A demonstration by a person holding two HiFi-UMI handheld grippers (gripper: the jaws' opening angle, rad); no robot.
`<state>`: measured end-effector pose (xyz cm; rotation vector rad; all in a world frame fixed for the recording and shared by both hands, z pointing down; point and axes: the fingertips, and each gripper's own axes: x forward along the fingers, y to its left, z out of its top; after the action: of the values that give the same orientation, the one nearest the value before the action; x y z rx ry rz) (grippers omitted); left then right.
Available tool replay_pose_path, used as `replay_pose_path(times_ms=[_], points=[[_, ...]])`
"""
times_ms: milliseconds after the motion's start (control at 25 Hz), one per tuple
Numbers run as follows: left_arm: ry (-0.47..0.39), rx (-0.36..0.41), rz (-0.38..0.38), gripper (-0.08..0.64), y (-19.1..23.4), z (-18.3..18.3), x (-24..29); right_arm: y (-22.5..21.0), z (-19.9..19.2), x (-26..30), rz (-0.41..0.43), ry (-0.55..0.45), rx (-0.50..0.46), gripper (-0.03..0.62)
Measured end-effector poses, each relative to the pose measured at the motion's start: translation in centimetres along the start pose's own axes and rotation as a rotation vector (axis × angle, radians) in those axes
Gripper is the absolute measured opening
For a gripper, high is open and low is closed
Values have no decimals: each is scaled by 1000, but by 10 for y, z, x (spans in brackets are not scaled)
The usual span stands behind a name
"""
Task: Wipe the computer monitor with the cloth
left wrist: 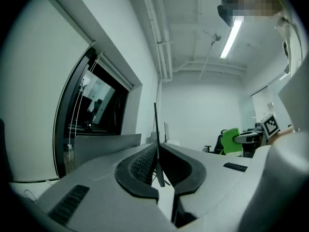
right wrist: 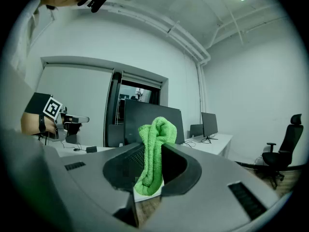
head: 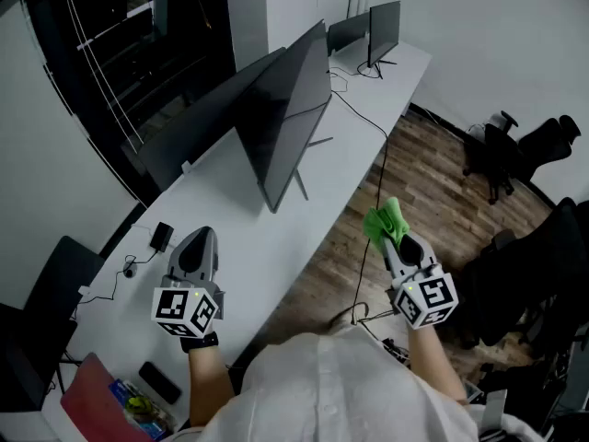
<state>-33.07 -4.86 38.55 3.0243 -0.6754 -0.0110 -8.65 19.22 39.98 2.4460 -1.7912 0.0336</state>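
At the long white desk (head: pixel 241 247): the computer monitor (head: pixel 287 109), dark, stands at mid-desk.
Cloth (right wrist: pixel 154 144): green, bunched (it pokes up past the jaw tips), over the wooden floor (head: pixel 433 182), well apart from the monitor.
Right gripper (right wrist: pixel 153 151): clamped tight on the cloth.
Left gripper (left wrist: pixel 157 150): jaws pressed together, nothing between them, above the desk, facing the monitor.

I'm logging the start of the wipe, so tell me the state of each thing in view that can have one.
Left hand-held gripper: shut, nothing between its jaws.
Right hand-held gripper: shut on the green cloth.
Green cloth: bunched up, pinched between the jaws, clear of the monitor.
Monitor: upright on its stand, screen dark.
Far monitor: upright, screen dark.
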Motion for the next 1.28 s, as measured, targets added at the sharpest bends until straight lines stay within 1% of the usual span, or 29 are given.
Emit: replay_pose_path(times_ms=[480, 760, 1280], points=[[5, -6, -10, 26, 2, -1, -4, 9, 1, -2, 5, -1, -5, 71], [13, -11, -2, 26, 6, -5, -8, 21, 5, 7, 52, -27, 17, 71], [39, -20, 26, 26, 13, -12, -12, 39, 0, 28, 144, 1, 38, 71]])
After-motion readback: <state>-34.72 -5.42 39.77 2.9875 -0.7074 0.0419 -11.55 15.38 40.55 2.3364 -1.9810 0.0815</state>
